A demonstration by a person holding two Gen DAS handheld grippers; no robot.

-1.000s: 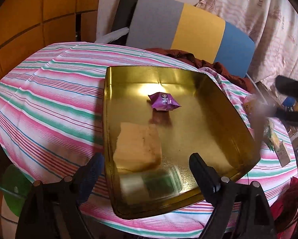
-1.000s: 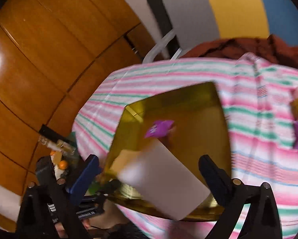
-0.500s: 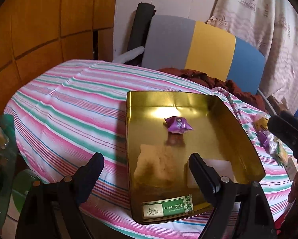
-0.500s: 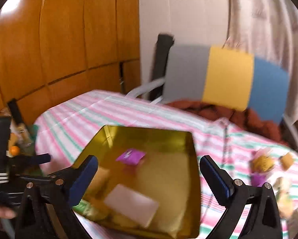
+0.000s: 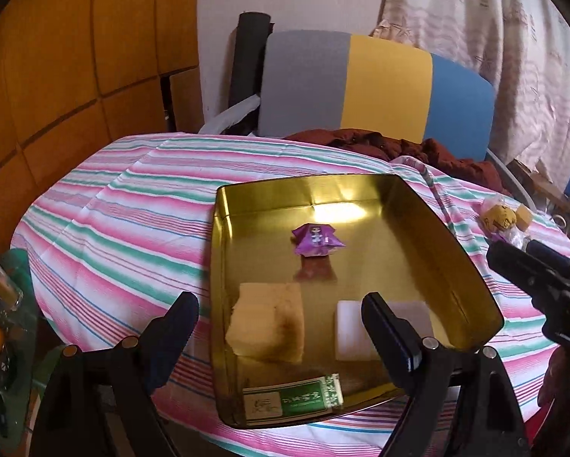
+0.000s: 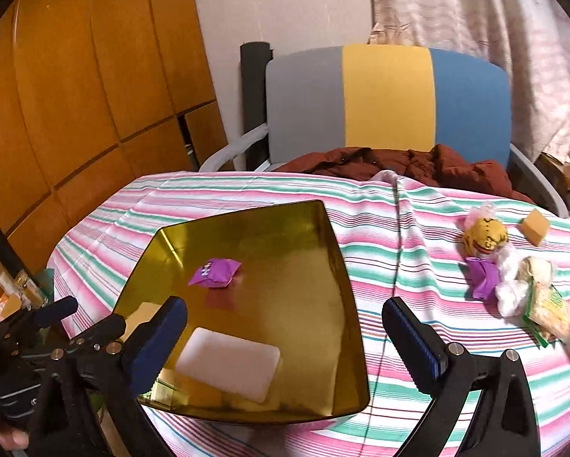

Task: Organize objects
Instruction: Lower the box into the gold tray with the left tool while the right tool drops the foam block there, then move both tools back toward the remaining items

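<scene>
Four things lie in your gold tin tray (image 5: 452, 251): a purple candy wrapper (image 5: 317, 240) near the middle, a tan sponge-like block (image 5: 268, 327) and a white flat block (image 6: 228, 361) nearer you, and a green labelled packet (image 5: 292, 400) against the near wall. The tray sits on a round table under a pink, green and white striped cloth (image 5: 113, 228). Your left gripper (image 5: 281, 327) hovers over the tray's near edge, jaws wide apart and empty; your right gripper (image 6: 285, 335) hangs over the tray's right side, jaws likewise spread and holding nothing. To the right on the cloth, well apart from the tray, sits a loose cluster of snacks (image 6: 509, 266) and a small tan cube (image 6: 536, 226). Behind the table stands a chair with a grey, yellow and blue back (image 6: 388, 99), a rust-brown garment (image 6: 399, 165) heaped on its seat. Orange wood panelling (image 6: 75, 95) fills the left wall, and a pale patterned curtain (image 5: 494, 57) hangs at right.
</scene>
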